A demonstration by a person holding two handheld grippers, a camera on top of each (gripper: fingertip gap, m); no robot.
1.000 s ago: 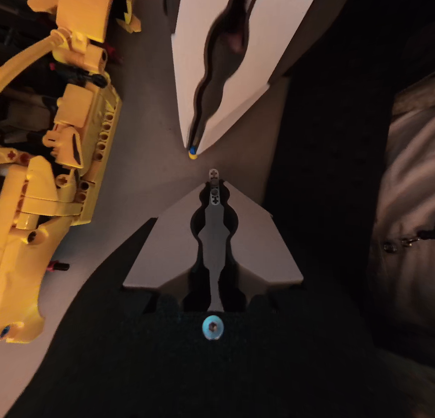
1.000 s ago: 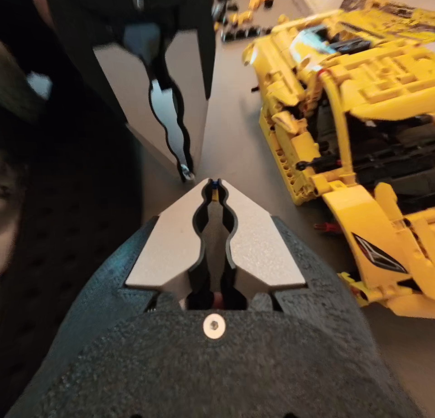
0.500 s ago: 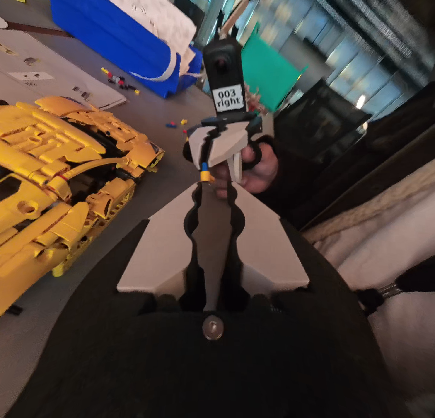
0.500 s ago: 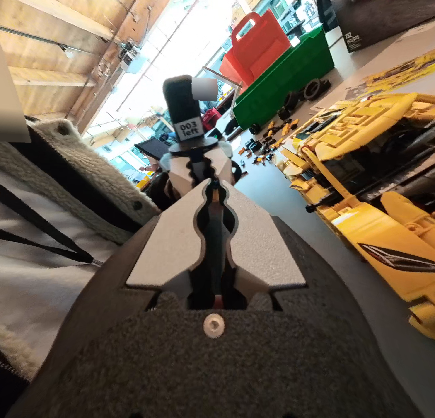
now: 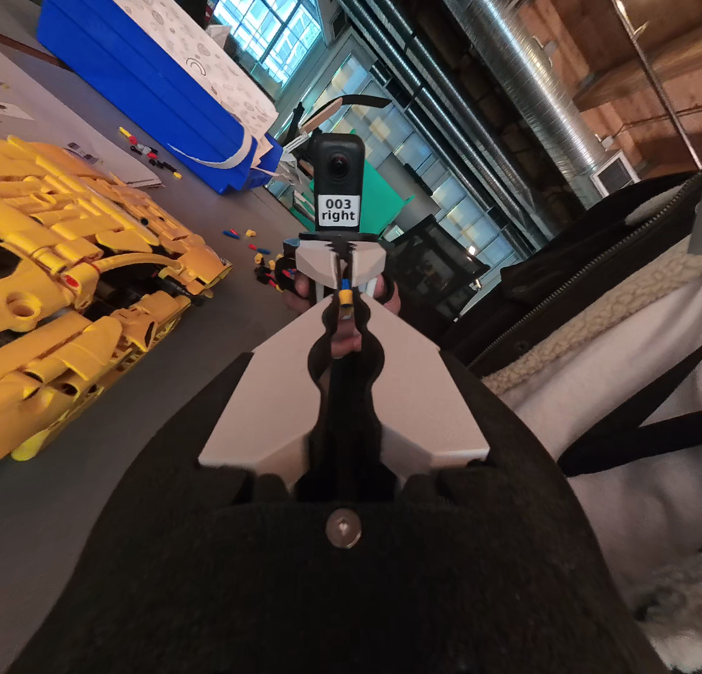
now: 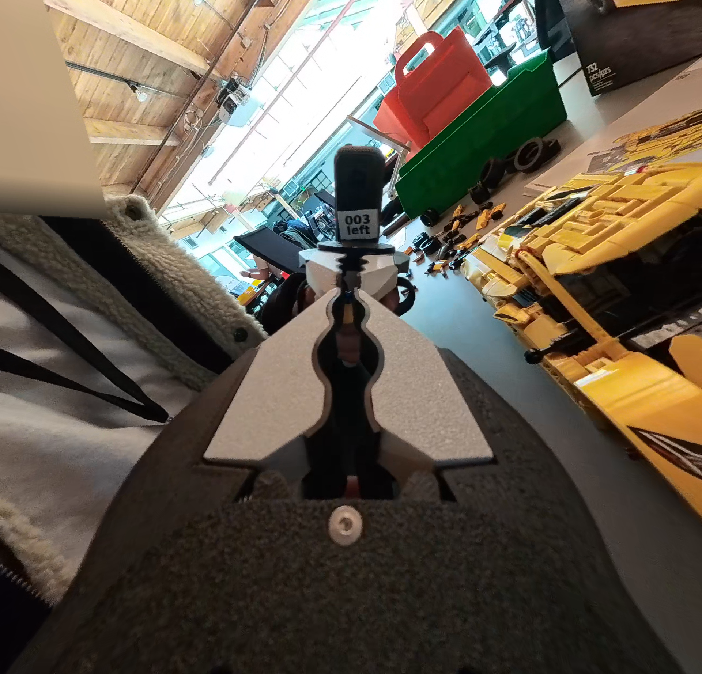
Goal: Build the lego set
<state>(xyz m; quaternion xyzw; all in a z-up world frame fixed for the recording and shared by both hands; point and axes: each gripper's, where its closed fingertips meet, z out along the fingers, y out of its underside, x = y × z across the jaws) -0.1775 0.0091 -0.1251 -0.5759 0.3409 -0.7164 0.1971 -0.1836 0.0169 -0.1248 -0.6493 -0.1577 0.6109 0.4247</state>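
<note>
While I hold both claws up over the table (image 5: 247, 207), tip to tip, the big yellow car (image 5: 76, 276) sits at nine o'clock in my left view. Its body looks mostly built. I can see no wheels on it, so I think those are left to do.

Past the car, at eleven o'clock, is a blue bin (image 5: 125, 71). It has a big spotty sheet of paper (image 5: 212, 59) in it. Little loose pieces (image 5: 262, 255) lie on the table just left of the middle.

My left claw (image 5: 345, 308) is at the middle, its two fingers very close. I cannot tell if it grips anything. Right in front of it, my right claw (image 6: 347, 298) is pinched tight on a small yellow and blue piece (image 5: 345, 297). That piece is just at the left claw's tips, so I think I am joining or passing it.

In my right view, at one o'clock, a green bin (image 6: 482, 154) holds a red box with a handle (image 6: 429, 86). Black tyres (image 6: 532, 158) lie on the table beside that bin, not on the car. More loose bits (image 6: 456, 234) lie at two o'clock, so lots of small parts are waiting. A dark set box (image 6: 626, 29) stands far off at the top right.
</note>
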